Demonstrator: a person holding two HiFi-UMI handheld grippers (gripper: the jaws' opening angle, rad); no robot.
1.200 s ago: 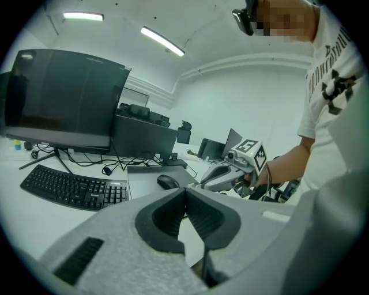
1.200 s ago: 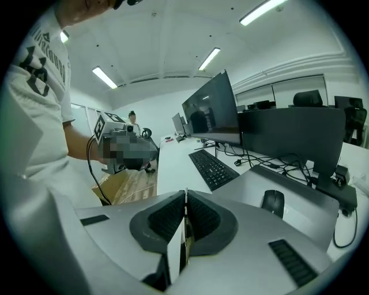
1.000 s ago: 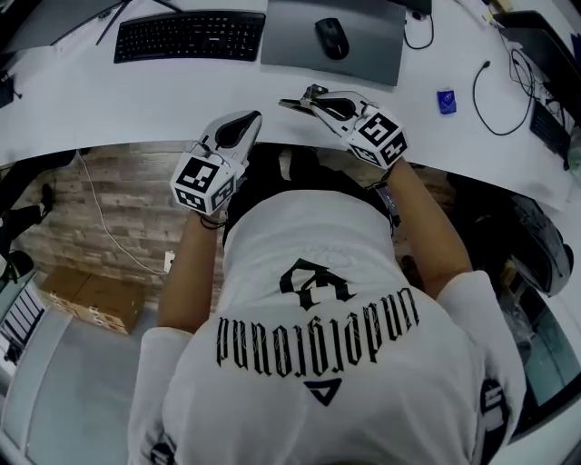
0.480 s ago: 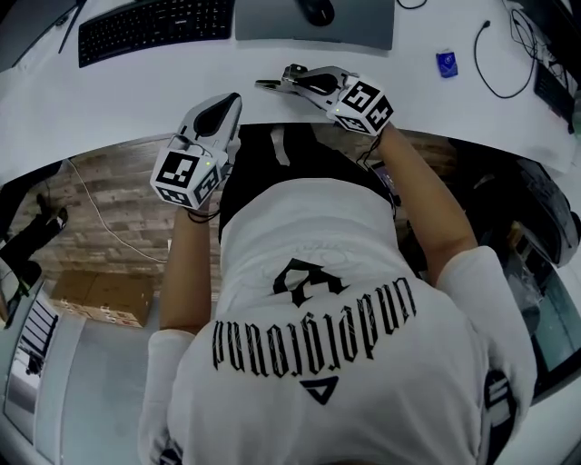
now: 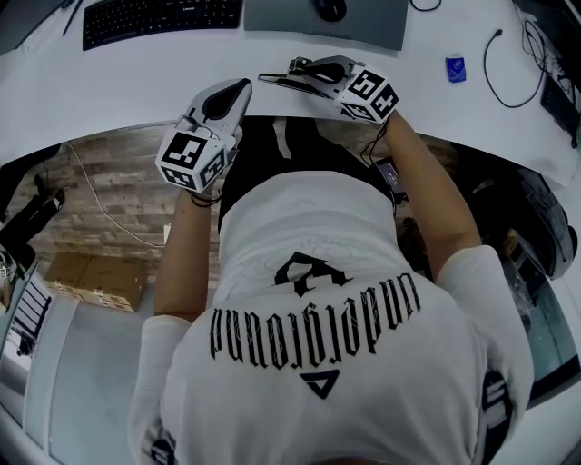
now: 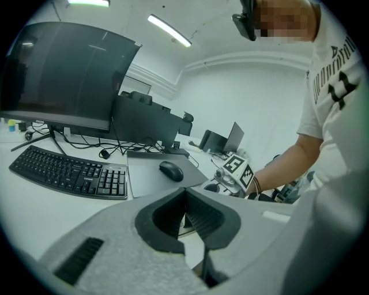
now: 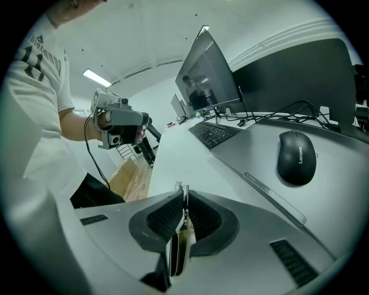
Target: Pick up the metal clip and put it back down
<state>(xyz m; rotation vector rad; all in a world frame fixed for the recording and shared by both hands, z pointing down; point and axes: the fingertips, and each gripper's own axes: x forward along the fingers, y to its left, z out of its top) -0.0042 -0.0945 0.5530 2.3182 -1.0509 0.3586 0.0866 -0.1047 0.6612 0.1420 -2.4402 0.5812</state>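
Note:
My right gripper [image 5: 292, 71] hovers over the white desk's [image 5: 118, 86] front edge, shut on the thin metal clip [image 5: 272, 78], whose end pokes out to the left past the fingertips. In the right gripper view the clip [image 7: 183, 227] stands upright, pinched between the dark pads. My left gripper [image 5: 243, 87] is at the desk edge a little left of it, shut with nothing between its jaws. In the left gripper view the left gripper's [image 6: 185, 193] pads meet at the tips. Each gripper shows in the other's view: the right gripper [image 6: 233, 173] and the left gripper [image 7: 118, 124].
A black keyboard [image 5: 163, 14], a black mouse [image 5: 331, 9] on a grey mat [image 5: 381, 23] and a small blue object [image 5: 455, 68] lie farther back on the desk. Cables [image 5: 508, 64] run at the right. A monitor [image 6: 63, 75] stands behind. A cardboard box [image 5: 91, 277] sits on the floor.
The left gripper has moved up closer to the desk edge and the right gripper. The right gripper still holds the clip at about the same place above the desk.

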